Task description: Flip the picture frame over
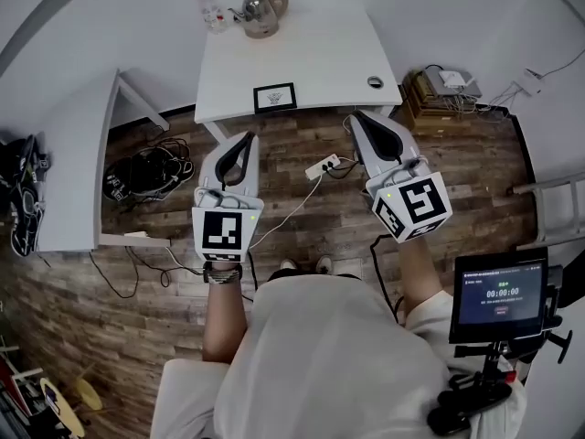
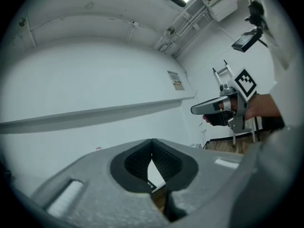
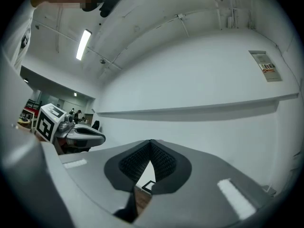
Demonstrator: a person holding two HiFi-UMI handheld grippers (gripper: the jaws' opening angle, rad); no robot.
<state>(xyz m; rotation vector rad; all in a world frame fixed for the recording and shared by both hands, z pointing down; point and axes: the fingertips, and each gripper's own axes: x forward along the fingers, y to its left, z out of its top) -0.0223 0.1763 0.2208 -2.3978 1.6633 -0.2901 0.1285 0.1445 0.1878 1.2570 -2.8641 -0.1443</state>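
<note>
On the white tabletop (image 1: pixel 311 53), near its front edge, I see the picture frame (image 1: pixel 274 97). My left gripper (image 1: pixel 249 139) and right gripper (image 1: pixel 356 117) hover short of it, fingers closed on nothing.

Black picture frame (image 1: pixel 274 97) flat on table (image 1: pixel 320 53)

Black picture frame (image 1: pixel 274 97), white table (image 1: pixel 311 53)

Wood plank floor (image 1: pixel 475 181), dark brown. White table (image 1: pixel 320 53) ahead, second white table (image 1: pixel 73 154) at left side. Plain white walls (image 3: pixel 190 70). Ceiling strip light (image 3: pixel 83 42) lit.
</note>
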